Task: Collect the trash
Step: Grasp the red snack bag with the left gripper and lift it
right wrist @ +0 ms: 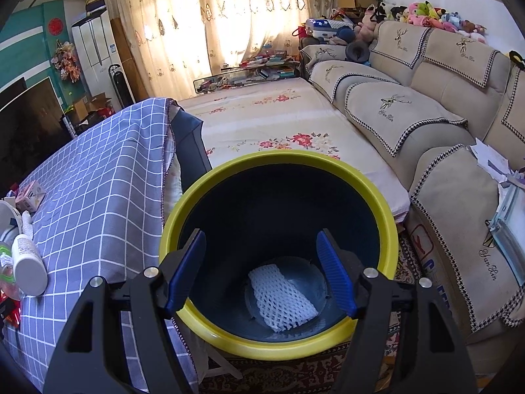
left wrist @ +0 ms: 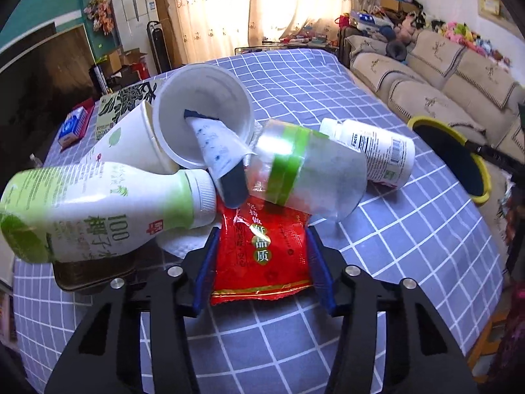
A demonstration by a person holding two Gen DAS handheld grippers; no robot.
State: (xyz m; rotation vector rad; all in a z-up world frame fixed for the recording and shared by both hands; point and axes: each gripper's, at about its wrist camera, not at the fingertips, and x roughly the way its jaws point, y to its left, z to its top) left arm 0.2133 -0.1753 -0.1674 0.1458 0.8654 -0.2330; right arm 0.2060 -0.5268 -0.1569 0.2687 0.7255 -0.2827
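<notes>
Left gripper (left wrist: 262,249), lower centre of left view: blue pads against both side edges of red packet (left wrist: 262,249), clamped, flat on checked cloth (left wrist: 393,229). Above packet: heap of bottles and cups. Right gripper (right wrist: 262,262), lower centre of right view: jaws apart, nothing between, over yellow-rimmed bin (right wrist: 279,344); white foam net (right wrist: 282,298) on bin floor.

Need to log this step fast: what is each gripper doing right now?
Left gripper: closed on the red snack packet, pads at both its edges.
Right gripper: open, empty, over the yellow-rimmed bin.
</notes>
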